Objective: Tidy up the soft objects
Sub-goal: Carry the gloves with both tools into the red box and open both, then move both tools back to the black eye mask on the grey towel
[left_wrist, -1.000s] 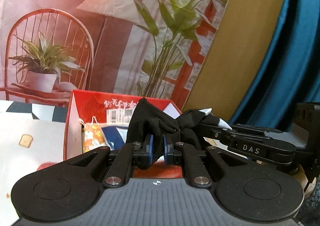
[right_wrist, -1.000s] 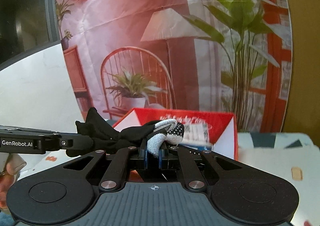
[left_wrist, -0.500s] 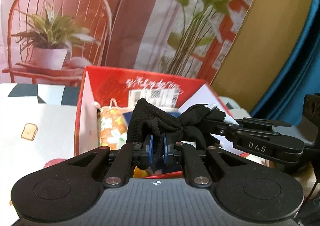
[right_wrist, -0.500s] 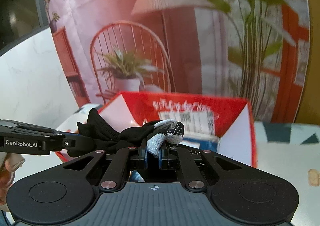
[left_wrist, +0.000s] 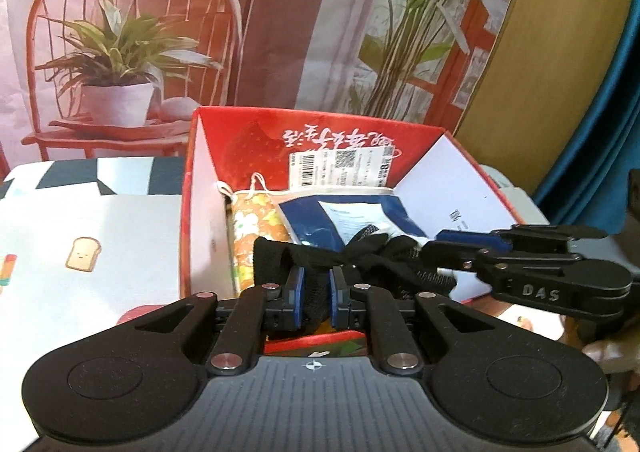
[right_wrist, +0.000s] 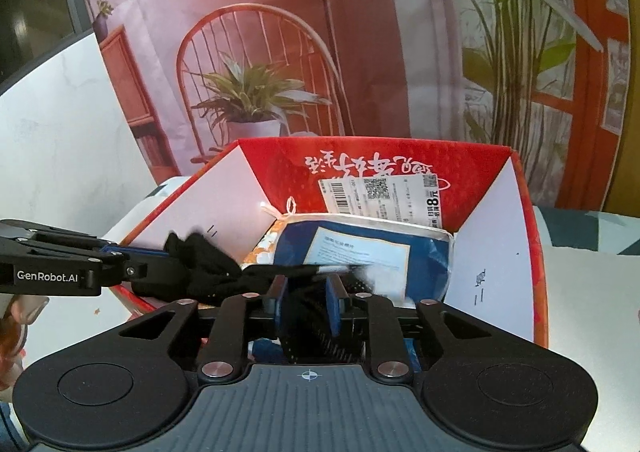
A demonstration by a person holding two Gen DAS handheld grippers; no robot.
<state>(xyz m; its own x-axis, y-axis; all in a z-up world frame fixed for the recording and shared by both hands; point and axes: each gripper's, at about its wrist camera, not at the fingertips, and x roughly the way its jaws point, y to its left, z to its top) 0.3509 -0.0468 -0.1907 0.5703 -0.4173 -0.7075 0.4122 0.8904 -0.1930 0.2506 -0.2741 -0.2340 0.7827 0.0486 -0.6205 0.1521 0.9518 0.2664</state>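
Observation:
A black knit glove [left_wrist: 360,256] with a grey-white fingertip hangs between both grippers, just over the open red box [left_wrist: 188,211]. My left gripper [left_wrist: 316,288] has its jaws opening, with the glove's cuff still filling the narrow gap between its blue pads. My right gripper [right_wrist: 306,296] is opening too. The dotted palm side of the glove [right_wrist: 208,268] sits loosely between its pads, and the white tip is blurred. Each gripper shows in the other's view: the right gripper [left_wrist: 444,246] comes in from the right, the left gripper [right_wrist: 132,264] from the left.
Inside the red box [right_wrist: 532,252] lie a floral pouch [left_wrist: 252,223] and a blue packet [right_wrist: 360,252] with a white label. The box stands on a tablecloth [left_wrist: 84,211] printed with toast. A printed backdrop [left_wrist: 280,31] rises behind it, and a blue curtain [left_wrist: 600,131] hangs at the right.
Both grippers came down and forward over the red box with the glove. The glove, bunched upright before, now sags flat, and the right gripper's pads stand wider apart.

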